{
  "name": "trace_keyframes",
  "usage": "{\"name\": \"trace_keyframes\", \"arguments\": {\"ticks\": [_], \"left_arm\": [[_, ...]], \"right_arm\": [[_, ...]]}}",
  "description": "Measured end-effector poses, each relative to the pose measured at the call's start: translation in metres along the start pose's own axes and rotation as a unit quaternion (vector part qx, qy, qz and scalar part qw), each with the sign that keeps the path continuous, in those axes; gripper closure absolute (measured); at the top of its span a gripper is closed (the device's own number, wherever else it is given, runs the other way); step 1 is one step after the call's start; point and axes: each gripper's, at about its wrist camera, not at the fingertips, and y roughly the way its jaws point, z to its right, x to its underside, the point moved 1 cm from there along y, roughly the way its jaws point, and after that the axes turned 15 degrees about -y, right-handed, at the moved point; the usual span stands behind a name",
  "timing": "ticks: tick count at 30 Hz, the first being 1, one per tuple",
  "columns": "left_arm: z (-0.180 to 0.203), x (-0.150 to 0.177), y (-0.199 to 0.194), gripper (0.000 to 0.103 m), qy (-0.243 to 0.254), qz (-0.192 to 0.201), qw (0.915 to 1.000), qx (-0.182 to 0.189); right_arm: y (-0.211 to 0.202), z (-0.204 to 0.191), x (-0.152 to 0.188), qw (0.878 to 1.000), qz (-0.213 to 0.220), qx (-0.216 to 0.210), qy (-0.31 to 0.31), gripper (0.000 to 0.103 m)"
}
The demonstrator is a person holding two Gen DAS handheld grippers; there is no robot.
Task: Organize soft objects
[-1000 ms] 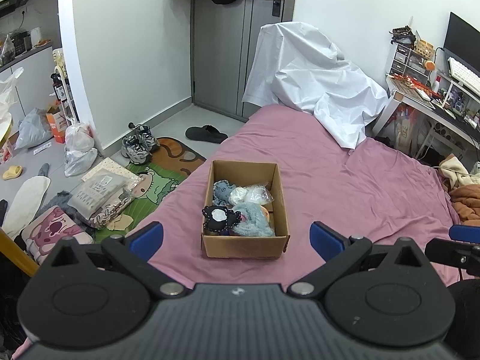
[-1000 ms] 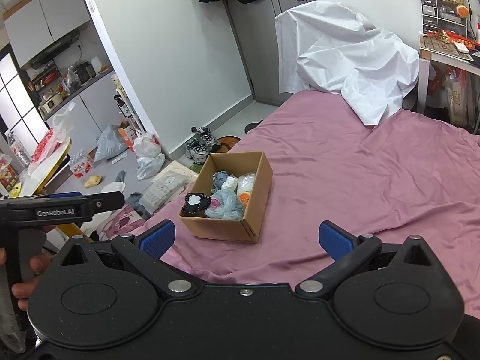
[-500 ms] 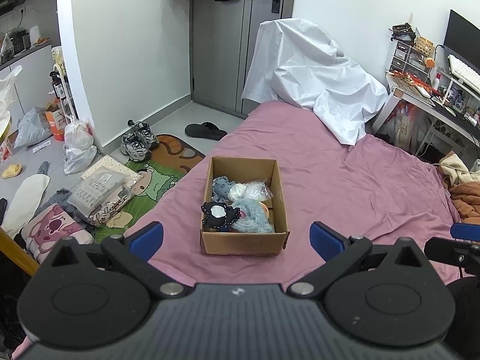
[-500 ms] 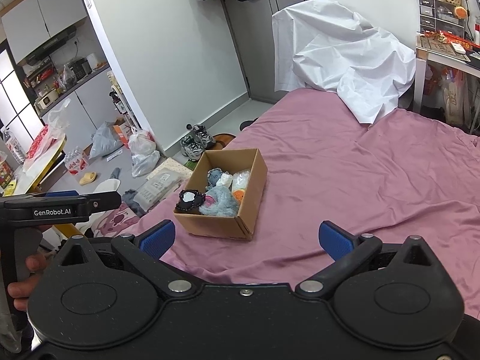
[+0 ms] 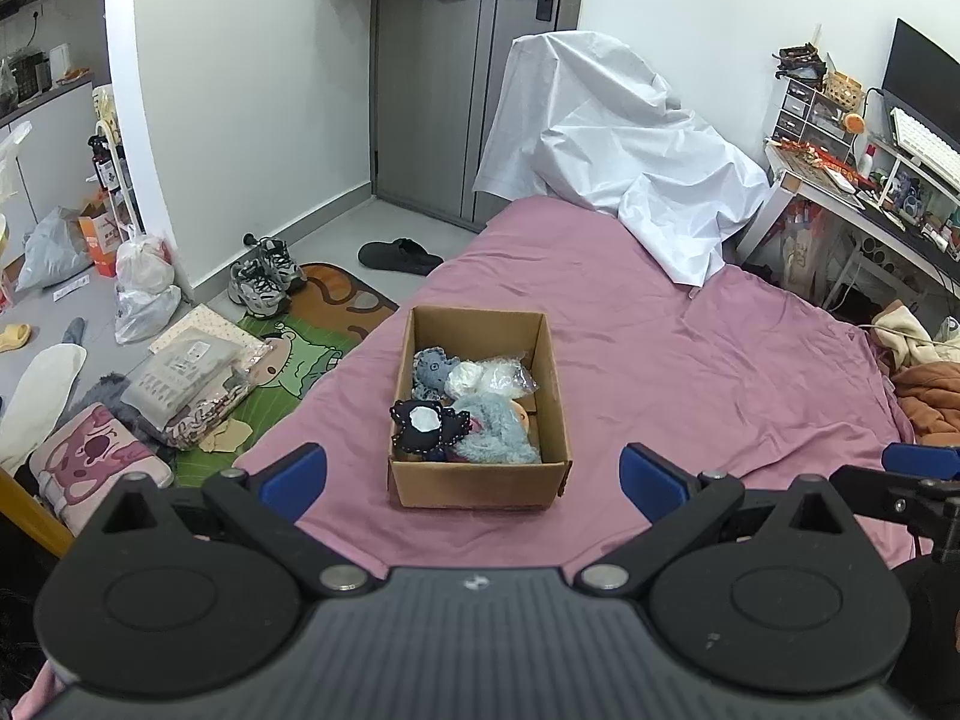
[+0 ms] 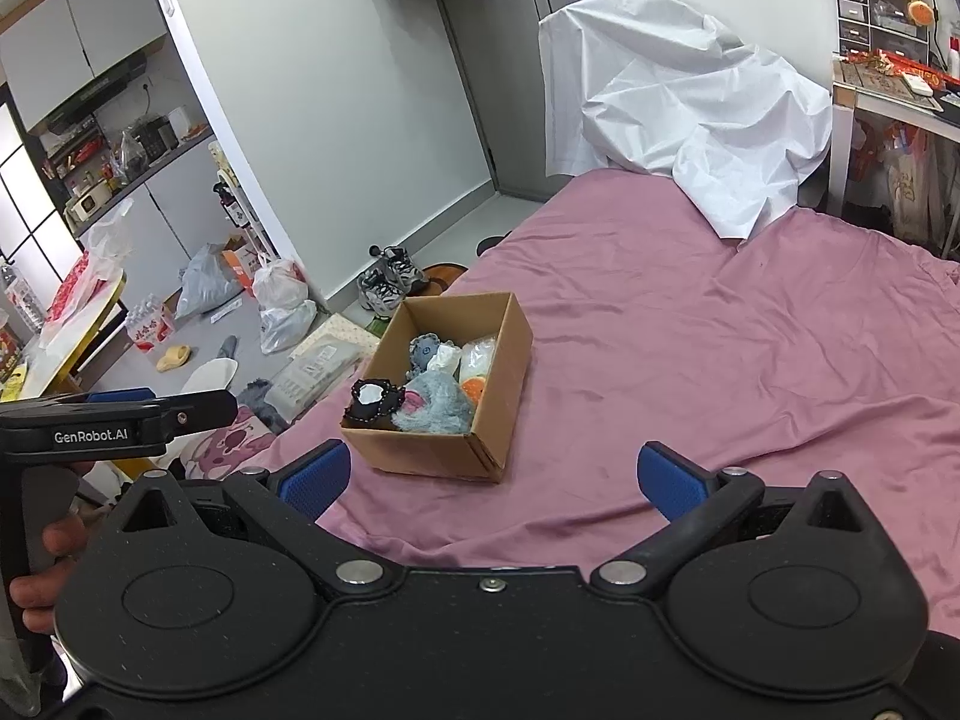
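While both tongs (image 5: pixel 473 474) (image 6: pixel 491 474) gape, cardboard box (image 5: pixel 480 483) nearer, toys unmoved

Plush toys (image 5: pixel 474 414) heaped in cardboard box (image 5: pixel 480 486)

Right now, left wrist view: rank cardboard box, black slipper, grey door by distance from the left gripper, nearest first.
1. Cardboard box: on the pink bedsheet, straight ahead of the open left gripper.
2. Black slipper: on the floor beyond the bed's far-left corner.
3. Grey door: at the far wall, behind the slipper.
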Motion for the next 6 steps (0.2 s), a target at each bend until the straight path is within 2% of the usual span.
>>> {"name": "trace_keyframes", "arguments": {"ticks": [6], "left_arm": [[0.000, -0.001, 0.006, 0.000, 0.004, 0.007, 1.0000, 0.002]], "right_arm": [[0.014, 0.008, 0.001, 1.000, -0.011, 0.004, 0.009, 0.000]]}}
